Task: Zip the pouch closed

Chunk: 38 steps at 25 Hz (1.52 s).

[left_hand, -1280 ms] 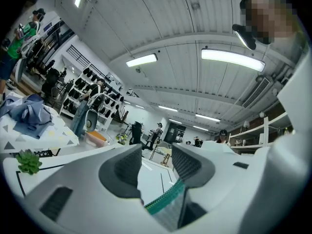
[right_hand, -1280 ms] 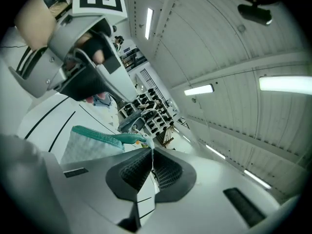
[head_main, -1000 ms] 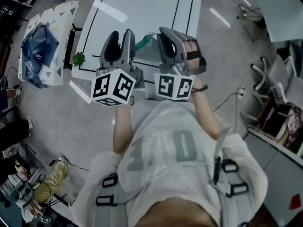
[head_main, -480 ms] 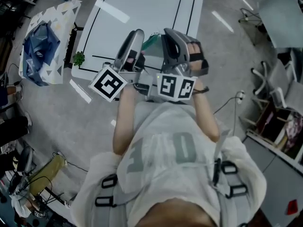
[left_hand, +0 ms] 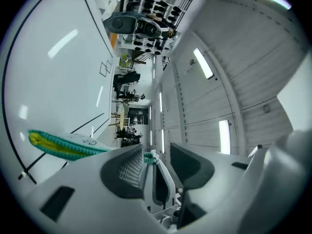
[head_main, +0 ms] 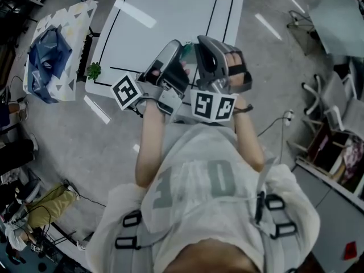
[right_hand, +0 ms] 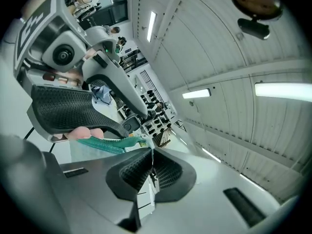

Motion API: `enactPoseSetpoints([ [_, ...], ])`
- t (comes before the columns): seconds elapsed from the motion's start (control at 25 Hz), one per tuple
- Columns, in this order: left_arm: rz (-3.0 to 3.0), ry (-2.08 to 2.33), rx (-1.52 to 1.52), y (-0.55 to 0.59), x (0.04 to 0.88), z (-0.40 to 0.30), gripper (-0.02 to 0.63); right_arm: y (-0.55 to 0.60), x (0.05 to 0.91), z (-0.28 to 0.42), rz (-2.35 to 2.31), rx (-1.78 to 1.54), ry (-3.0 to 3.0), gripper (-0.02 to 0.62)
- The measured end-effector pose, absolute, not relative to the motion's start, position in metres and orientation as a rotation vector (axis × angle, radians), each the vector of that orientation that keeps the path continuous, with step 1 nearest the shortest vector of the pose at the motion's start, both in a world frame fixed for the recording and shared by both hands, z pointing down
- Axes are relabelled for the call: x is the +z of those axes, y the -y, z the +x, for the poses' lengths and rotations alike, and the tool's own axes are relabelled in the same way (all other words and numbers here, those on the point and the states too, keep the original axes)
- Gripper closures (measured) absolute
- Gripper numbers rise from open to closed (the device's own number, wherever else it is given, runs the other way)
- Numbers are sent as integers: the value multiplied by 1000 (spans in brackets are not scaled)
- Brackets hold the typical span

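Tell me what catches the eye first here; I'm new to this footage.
The teal pouch, held over the white table between two grippers. The right gripper is shut on its end. The left gripper, jaws apart but just closing, has a teal tip of it between them.

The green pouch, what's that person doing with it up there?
A person holds a gripper in each hand over the white table. The right gripper is shut on the edge of the pouch. The left gripper has just been closing its jaws, with the teal zipper end between them, not yet pinched.
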State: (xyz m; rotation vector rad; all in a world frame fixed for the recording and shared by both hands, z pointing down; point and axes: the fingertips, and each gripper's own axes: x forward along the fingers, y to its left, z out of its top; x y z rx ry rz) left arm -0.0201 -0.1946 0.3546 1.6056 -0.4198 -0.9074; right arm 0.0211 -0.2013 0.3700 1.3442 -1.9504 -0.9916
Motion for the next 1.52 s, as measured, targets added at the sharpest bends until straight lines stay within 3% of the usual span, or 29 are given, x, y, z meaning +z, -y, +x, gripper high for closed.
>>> enactPoseSetpoints([
  [0.48, 1545, 374, -904, 190, 356, -14, 479, 190, 384, 21, 1264, -1042, 1927, 582],
  [0.64, 1576, 438, -823, 190, 366, -14, 555, 189, 384, 16, 1258, -1046, 1927, 581],
  [0.8, 1574, 453, -790, 190, 367, -13, 591, 188, 381, 15, 1265, -1042, 1929, 581],
  [1.52, 1570, 531, -748, 192, 377, -16, 598, 189, 370, 20, 1360, -984, 1967, 581],
])
